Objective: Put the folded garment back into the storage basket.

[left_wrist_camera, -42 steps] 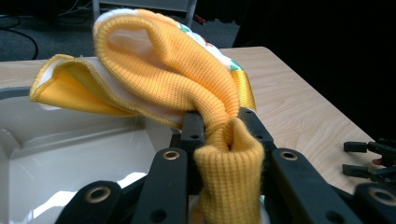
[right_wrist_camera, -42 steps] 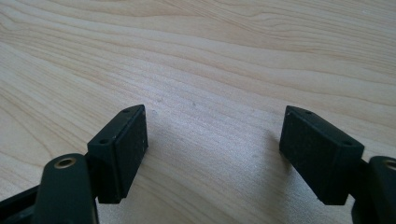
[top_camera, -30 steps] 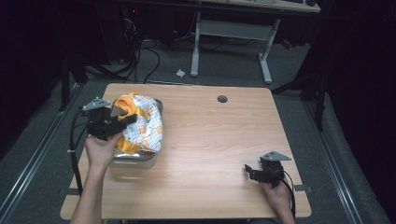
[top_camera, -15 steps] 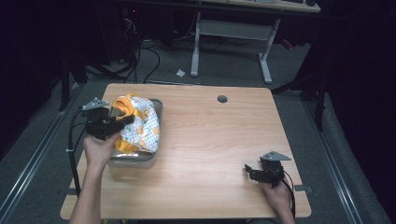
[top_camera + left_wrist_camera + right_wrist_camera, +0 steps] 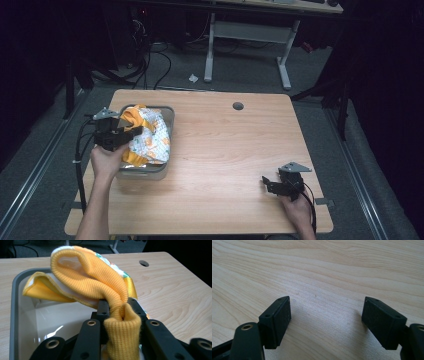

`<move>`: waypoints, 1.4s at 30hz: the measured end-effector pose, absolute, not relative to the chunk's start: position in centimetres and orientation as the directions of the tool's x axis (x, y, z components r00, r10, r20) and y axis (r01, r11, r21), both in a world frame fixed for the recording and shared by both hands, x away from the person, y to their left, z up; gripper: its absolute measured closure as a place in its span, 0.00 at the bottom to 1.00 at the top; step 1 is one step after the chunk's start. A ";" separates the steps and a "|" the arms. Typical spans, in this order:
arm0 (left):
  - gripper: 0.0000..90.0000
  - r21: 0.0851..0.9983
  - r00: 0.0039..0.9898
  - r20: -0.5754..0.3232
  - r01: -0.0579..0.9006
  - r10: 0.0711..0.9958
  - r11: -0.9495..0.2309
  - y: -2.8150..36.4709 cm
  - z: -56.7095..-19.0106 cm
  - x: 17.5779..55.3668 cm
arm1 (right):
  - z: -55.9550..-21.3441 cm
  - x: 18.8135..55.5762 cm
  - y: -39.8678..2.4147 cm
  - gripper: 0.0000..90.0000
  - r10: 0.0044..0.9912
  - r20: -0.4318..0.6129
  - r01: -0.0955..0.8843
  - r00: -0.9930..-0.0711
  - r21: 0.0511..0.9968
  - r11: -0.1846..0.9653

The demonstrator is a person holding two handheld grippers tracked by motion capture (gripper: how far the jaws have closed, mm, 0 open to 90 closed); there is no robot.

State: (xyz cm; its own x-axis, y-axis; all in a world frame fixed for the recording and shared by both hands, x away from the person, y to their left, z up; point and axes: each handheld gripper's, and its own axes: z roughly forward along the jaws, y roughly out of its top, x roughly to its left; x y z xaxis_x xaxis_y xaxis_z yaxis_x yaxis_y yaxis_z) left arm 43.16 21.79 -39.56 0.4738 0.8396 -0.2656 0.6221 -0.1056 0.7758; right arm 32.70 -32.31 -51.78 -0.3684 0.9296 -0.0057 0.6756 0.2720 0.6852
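Tongs pinching orange knit cuff, over grey bin, wooden table

Surface: pale wood-grain top with a round cable hole near its far edge. Floor: grey carpet, dim. Beyond the surface: white desk legs, black cables and a scrap of white paper. Metal rail left of the surface. Surroundings dark.
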 end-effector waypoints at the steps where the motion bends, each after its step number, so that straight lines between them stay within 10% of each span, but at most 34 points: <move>1: 0.84 0.773 0.470 -0.270 0.626 0.840 -0.102 21.9 -39.8 43.2 | -51.8 32.7 -32.3 0.26 0.930 -0.006 0.676 -0.369 0.685 0.272; 42: 0.81 0.673 0.413 -0.114 0.701 0.904 -0.235 20.5 -44.3 45.6 | -51.8 32.7 -32.3 0.26 0.930 -0.005 0.676 -0.368 0.685 0.271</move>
State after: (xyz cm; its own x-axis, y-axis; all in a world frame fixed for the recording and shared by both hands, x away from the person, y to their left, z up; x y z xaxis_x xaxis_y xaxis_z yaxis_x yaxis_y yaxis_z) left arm 45.64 20.49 -44.25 0.4126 0.9038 -0.1137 0.7009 -0.2354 0.6733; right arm 32.70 -32.31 -51.78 -0.3681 0.9298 -0.0052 0.6758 0.2715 0.6853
